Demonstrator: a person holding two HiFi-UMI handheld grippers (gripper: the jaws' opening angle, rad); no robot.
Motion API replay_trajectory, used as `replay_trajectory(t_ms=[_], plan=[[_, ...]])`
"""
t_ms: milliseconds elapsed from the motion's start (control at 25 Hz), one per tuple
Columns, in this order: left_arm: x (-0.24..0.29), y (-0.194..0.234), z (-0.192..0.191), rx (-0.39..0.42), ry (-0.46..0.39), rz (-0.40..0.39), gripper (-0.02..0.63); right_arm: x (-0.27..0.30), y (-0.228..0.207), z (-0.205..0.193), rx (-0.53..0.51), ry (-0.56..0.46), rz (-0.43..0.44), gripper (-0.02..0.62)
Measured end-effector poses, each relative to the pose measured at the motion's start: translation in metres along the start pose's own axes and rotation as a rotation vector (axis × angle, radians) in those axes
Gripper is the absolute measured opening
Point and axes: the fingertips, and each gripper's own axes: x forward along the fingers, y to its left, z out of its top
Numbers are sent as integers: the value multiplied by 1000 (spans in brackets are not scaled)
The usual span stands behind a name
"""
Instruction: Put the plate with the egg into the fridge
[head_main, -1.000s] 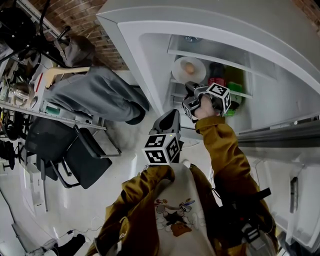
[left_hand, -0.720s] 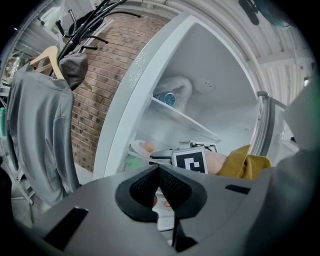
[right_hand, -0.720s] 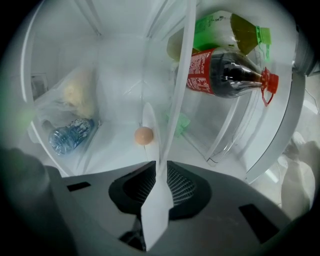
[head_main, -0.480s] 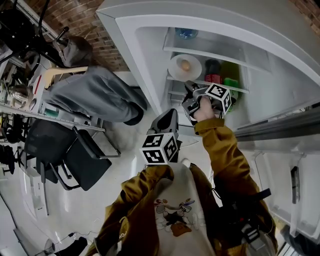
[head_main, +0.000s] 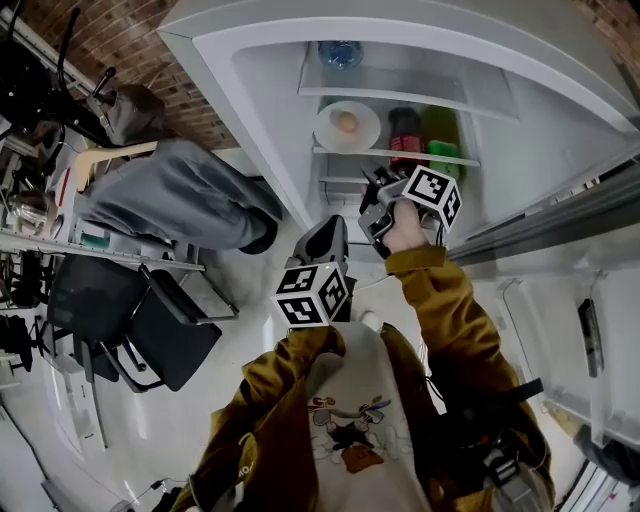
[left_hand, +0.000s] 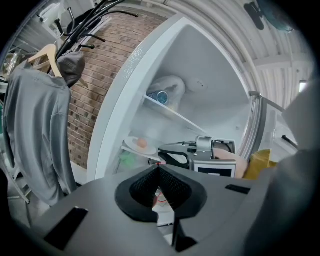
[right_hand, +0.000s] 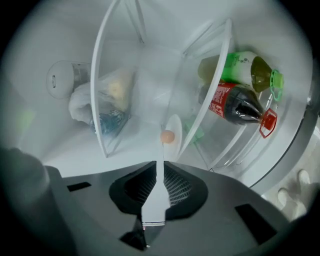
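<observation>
Fridge (head_main: 262, 110), plate (head_main: 326, 132), egg (head_main: 346, 122), head view adds chair (head_main: 165, 325)

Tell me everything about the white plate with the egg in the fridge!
The round white plate looks smooth, like ceramic, with a shallow raised rim. It lies flat at the left end of the clear fridge shelf, beside a dark red-labelled bottle. One brownish egg sits near its middle.
</observation>
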Motion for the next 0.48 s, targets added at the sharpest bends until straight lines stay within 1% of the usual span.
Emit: replay_trajectory(t_ms=[280, 480], plan=[[-3, -5, -4, 8, 6, -16, 8, -28, 15, -6, -158, -30, 39, 49], [-5, -4, -12, -1, 34, -31, 8, -38, 19, -6, -248, -57, 40, 48]])
